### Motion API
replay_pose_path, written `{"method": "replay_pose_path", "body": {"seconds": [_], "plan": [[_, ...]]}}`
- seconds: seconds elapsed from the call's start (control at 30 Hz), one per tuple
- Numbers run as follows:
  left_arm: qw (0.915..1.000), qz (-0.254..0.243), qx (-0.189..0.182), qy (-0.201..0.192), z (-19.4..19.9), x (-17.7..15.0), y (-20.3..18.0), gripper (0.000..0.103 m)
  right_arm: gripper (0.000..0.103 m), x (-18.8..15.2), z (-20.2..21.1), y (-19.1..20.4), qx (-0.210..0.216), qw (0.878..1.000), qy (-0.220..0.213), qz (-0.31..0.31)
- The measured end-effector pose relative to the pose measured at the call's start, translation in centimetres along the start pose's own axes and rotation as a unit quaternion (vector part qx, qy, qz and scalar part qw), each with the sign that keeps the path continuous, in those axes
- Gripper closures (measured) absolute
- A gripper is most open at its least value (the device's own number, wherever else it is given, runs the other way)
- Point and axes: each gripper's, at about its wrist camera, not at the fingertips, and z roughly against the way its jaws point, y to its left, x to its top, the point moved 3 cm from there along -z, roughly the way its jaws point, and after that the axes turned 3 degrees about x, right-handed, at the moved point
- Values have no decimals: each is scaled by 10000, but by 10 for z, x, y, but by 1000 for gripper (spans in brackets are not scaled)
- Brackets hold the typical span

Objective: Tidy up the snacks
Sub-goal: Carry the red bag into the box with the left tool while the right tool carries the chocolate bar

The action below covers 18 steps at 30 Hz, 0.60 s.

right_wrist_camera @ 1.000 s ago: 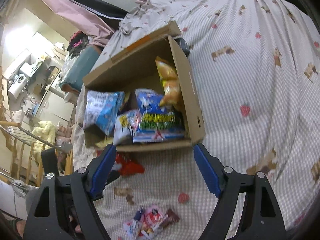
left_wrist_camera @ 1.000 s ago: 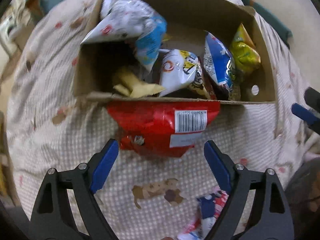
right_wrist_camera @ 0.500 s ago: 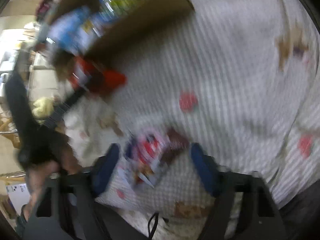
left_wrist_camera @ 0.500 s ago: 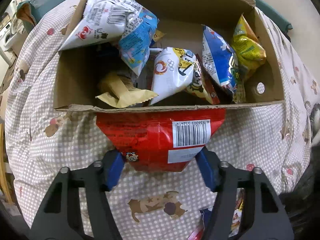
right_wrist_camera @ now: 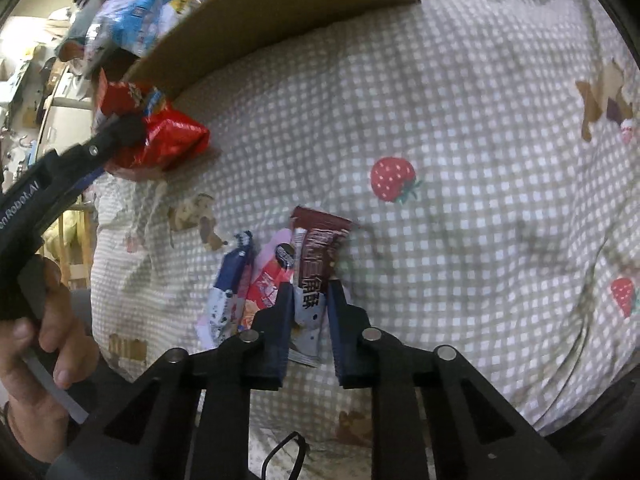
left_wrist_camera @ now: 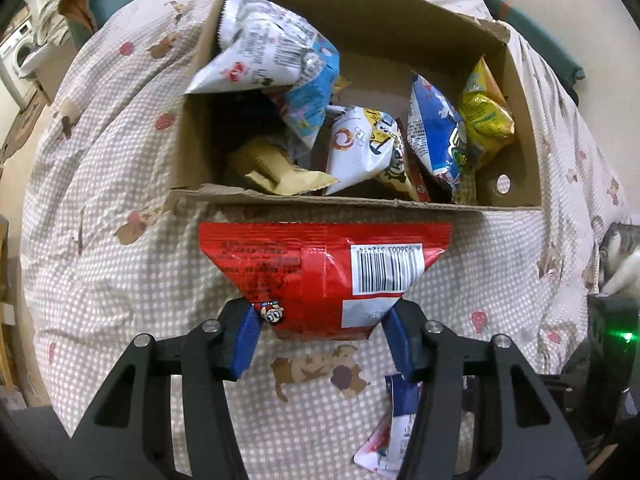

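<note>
A red snack bag [left_wrist_camera: 320, 276] hangs barcode-up just in front of the open cardboard box [left_wrist_camera: 360, 200]. My left gripper [left_wrist_camera: 320, 320] is closing, with its blue pads pressing the bag's lower corners. The right wrist view shows the same red bag [right_wrist_camera: 168, 140] lifted off the bedcover beside the box [right_wrist_camera: 280, 20]. My right gripper [right_wrist_camera: 311, 296] points down at three small packets. Its jaws are closing around a brown and white bar packet [right_wrist_camera: 316, 252], and the pads touch both of its sides. A red packet [right_wrist_camera: 268, 280] and a blue packet [right_wrist_camera: 232, 276] lie just left of it.
The box holds several chip bags, among them a white and blue one [left_wrist_camera: 272, 52] and a yellow one [left_wrist_camera: 484, 120]. A checked bedcover with strawberries [right_wrist_camera: 392, 180] lies under everything. A hand [right_wrist_camera: 36, 340] holds the left gripper. Something grey and furry [left_wrist_camera: 616, 256] sits at the right edge.
The left jaws closed in on the red bag and lifted it a little. The right gripper swung down from the box to the small packets and closed around the brown bar.
</note>
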Motion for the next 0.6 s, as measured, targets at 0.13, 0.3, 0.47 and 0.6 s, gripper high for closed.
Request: {"method": "replay_pose_path", "body": {"seconds": [0.13,0.3,0.47,0.6], "plan": [[9999,13,56,-112,9,-3,5,53,86,0,26,-2,291,9984,-474,-51],[9996,216,44,-176,22,-9,12,53,86,2,58,5,736,9917,-1048,85],[9991,131,9,-410,49,0,5,53,86,15,96,19,948,9802,-1672,481],[9982,188,23,-573,70,26,3,53,86,35,125,33,1014,9697,-2095,746]]}}
